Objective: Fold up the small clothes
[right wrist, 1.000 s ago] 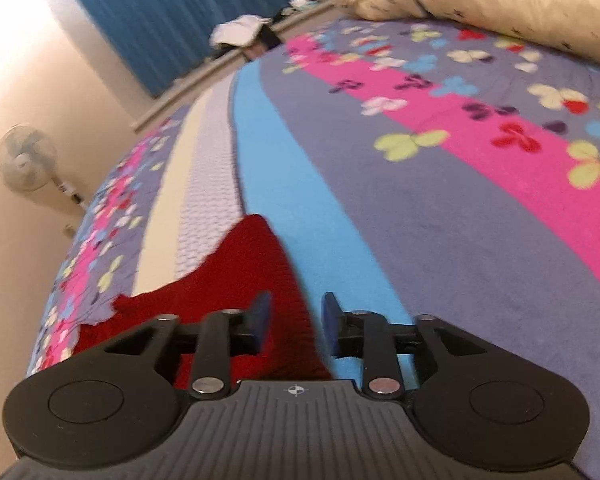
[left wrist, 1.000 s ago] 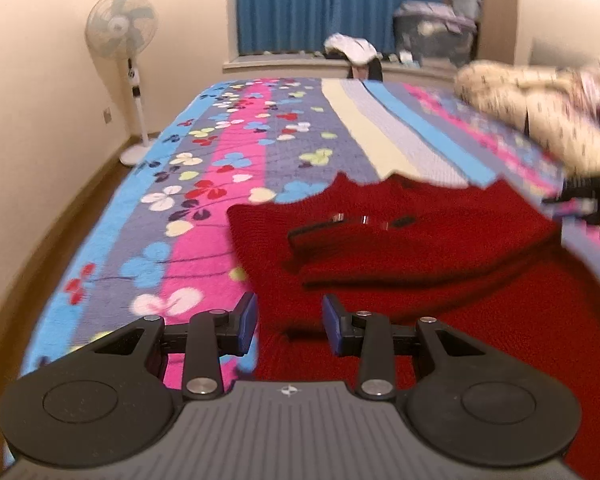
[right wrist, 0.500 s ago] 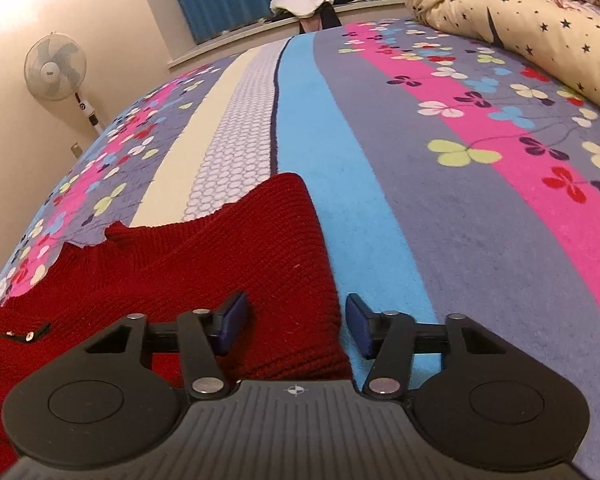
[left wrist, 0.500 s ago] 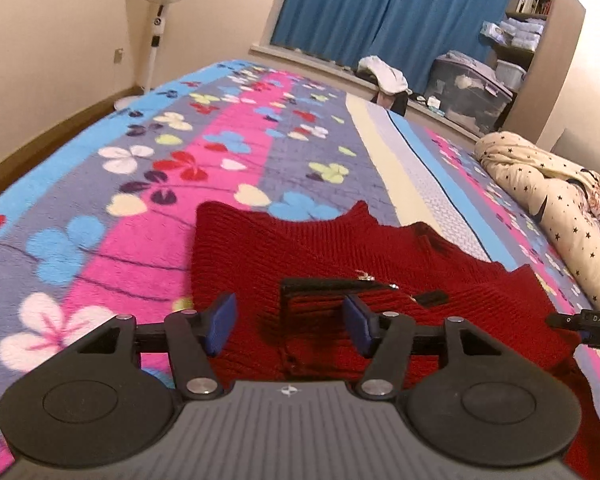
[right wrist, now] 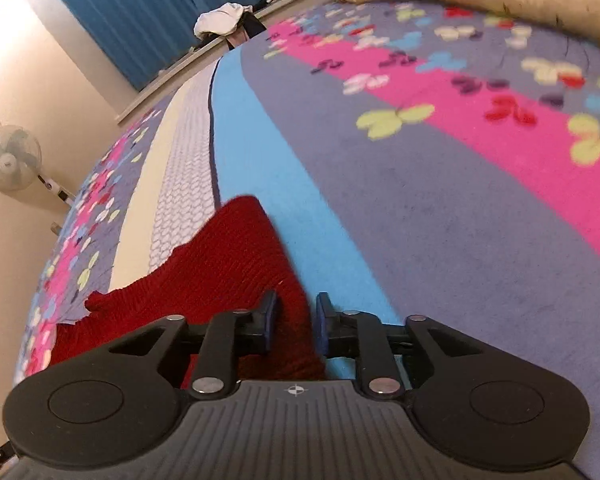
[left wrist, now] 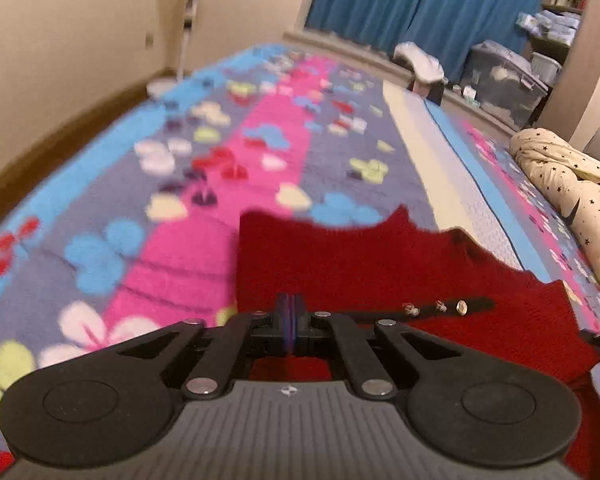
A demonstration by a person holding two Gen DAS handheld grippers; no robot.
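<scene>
Bedspread [left wrist: 204, 248] carries our red sweater [left wrist: 380, 264]; left gripper [left wrist: 289, 320] pressed together at its near hem, right gripper [right wrist: 293, 320] closing around its right edge.

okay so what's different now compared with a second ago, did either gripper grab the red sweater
The left gripper has snapped shut at the near edge of the red knitted sweater; whether cloth is pinched between its pads is not visible. The right gripper has been closing around the sweater's edge, with knit between its fingers and a gap still showing. The sweater stays spread on the flowered striped bed cover.
</scene>
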